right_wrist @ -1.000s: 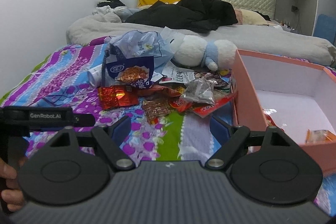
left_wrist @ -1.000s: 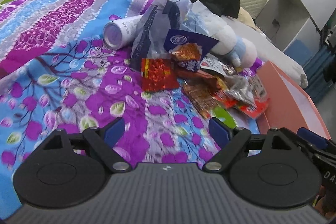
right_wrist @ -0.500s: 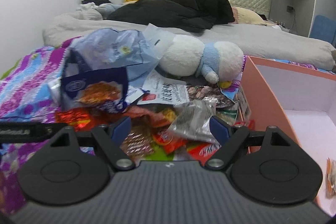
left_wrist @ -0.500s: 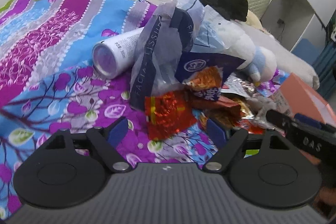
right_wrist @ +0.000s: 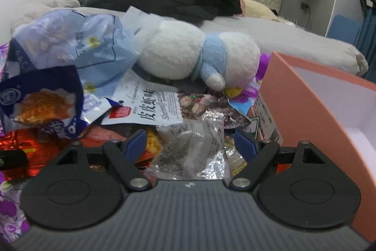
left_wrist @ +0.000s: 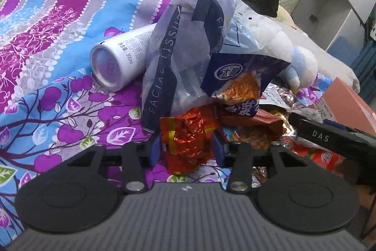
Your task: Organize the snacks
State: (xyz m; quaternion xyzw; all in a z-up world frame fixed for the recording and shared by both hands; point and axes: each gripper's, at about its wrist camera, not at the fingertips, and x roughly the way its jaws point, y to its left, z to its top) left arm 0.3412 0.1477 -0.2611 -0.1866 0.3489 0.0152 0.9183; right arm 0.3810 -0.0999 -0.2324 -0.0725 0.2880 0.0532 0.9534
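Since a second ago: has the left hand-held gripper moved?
Yes. The left hand-held gripper has advanced toward the white bottle, and its jaws have just been closing around the red foil snack.

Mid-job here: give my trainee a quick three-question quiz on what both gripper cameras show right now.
1. True or false: the left gripper has the red foil packet between its fingers.
2. Which item lies between the right gripper's open fingers? A) white plush toy B) clear crinkled packet C) spray can
3. Fill in: the white can lies on its ____ on the floral bedspread.

Key:
1. True; its jaws have just been closing around it.
2. B, the clear crinkled packet.
3. side
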